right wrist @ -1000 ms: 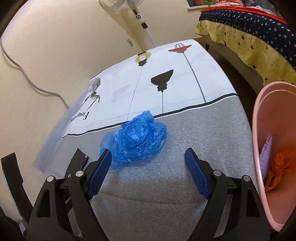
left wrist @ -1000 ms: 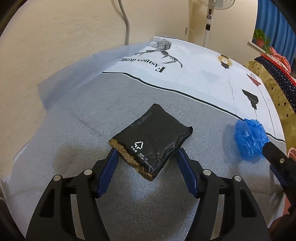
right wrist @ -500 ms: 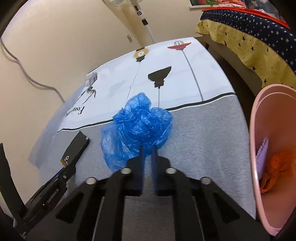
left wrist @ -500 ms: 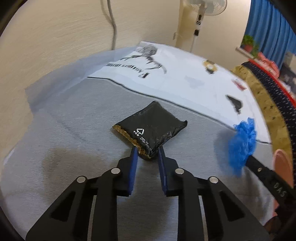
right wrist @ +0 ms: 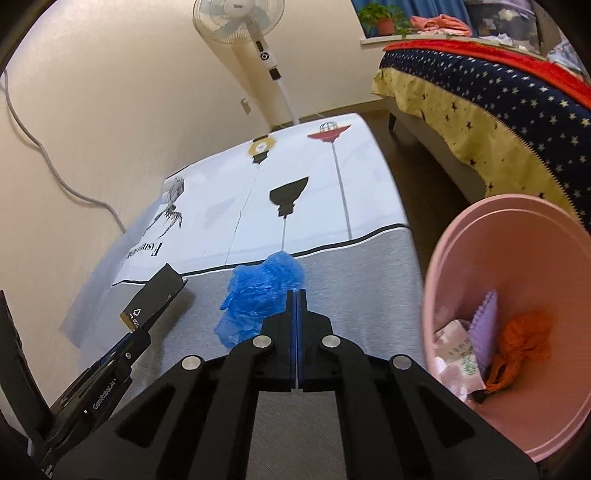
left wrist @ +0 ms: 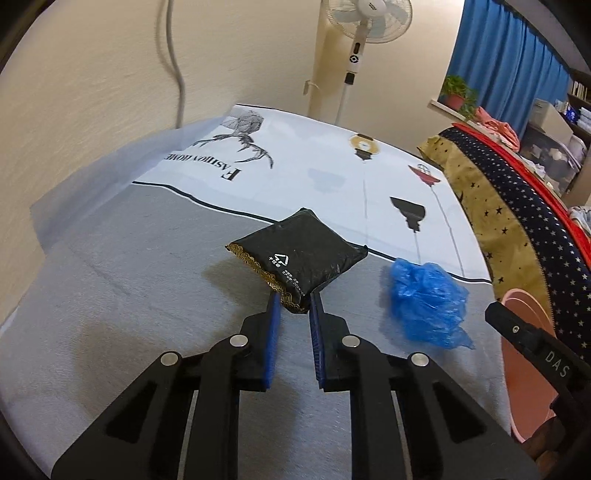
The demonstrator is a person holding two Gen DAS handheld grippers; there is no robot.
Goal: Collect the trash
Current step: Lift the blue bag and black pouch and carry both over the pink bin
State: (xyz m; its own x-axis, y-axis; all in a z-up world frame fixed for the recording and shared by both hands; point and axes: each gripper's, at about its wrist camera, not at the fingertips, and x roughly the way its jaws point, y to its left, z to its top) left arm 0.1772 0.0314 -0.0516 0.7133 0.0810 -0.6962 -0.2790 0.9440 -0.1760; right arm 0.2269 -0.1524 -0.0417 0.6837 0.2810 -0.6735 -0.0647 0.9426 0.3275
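Left gripper point(left wrist: 293, 301): two matte black angular linkage arms with triangular cut-outs are seen, each fastened by a pair of round silver screws. The fingers point(left wrist: 272, 332) are lined with ribbed blue pads.

Right gripper point(right wrist: 296, 295): the same black frame, four silver screws and blue pads point(right wrist: 293, 332) are shown. White lettering "DAS" is printed on its black side in the left wrist view; small white lettering is borne by the left gripper's body in the right wrist view.

I count one black packet point(left wrist: 295, 254), one blue plastic wad point(left wrist: 424, 299), one pink bin point(right wrist: 517, 258) holding three scraps, and one fan point(right wrist: 240, 18).
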